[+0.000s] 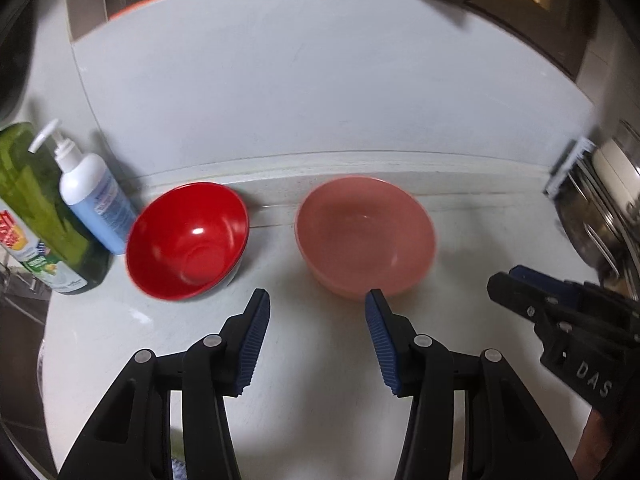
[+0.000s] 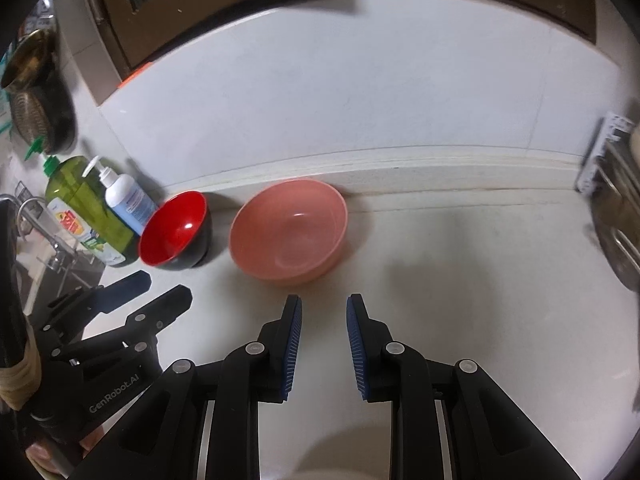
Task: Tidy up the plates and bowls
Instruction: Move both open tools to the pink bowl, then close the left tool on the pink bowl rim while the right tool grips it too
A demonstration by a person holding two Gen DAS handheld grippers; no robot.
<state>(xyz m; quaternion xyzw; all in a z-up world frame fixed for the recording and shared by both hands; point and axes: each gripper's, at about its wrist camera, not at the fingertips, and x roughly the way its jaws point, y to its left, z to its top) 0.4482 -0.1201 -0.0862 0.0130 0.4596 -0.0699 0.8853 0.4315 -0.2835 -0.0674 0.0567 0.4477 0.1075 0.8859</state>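
Note:
Two bowls stand side by side on the pale counter (image 1: 320,420) near the back wall. The red bowl (image 1: 188,240) (image 2: 174,232) with a black outside is on the left and the larger pink bowl (image 1: 364,236) (image 2: 288,232) on the right. Both are upright and hold nothing. My left gripper (image 1: 318,300) hovers open just in front of them, its right finger close to the pink bowl's near rim, with nothing between the pads. My right gripper (image 2: 324,300) is open with a narrower gap, in front of the pink bowl and also holding nothing. Each gripper shows in the other's view: the right gripper (image 1: 506,278) and the left gripper (image 2: 166,286).
A green dish-soap bottle (image 2: 88,208) and a white pump bottle (image 2: 128,200) stand left of the red bowl, with a faucet (image 2: 40,216) and sink beyond. A metal dish rack (image 1: 600,200) with pots is at the right edge. A pale rounded shape (image 2: 360,452) lies under the right gripper.

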